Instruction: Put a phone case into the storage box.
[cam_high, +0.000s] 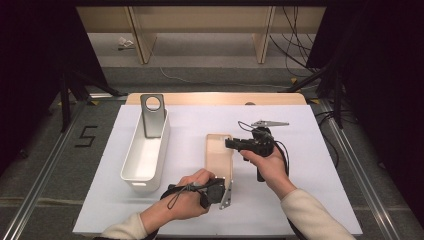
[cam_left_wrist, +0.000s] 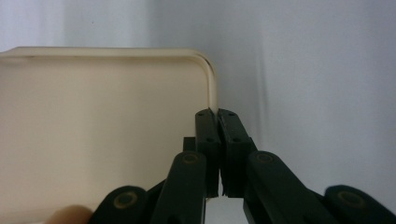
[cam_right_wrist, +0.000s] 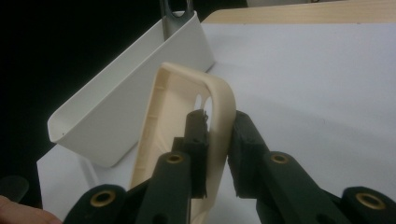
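A beige phone case (cam_high: 218, 152) lies open side up in the middle of the white table top (cam_high: 300, 150). My left gripper (cam_high: 226, 184) is at the case's near right corner, and in the left gripper view (cam_left_wrist: 218, 116) its jaws are shut on the case's thin rim (cam_left_wrist: 212, 88). From the right, my right gripper (cam_high: 230, 144) reaches the far right edge. In the right gripper view (cam_right_wrist: 218, 128) one pad sits inside the case (cam_right_wrist: 161, 121) by the camera holes and the other outside, both pressing on the rim.
A long white bin (cam_high: 162, 145) stands left of the case, with a grey plate with a round hole (cam_high: 152, 115) leaning upright at its far end. The bin (cam_right_wrist: 130, 93) lies close beside the case. A wooden edge (cam_high: 215, 98) borders the table's far side.
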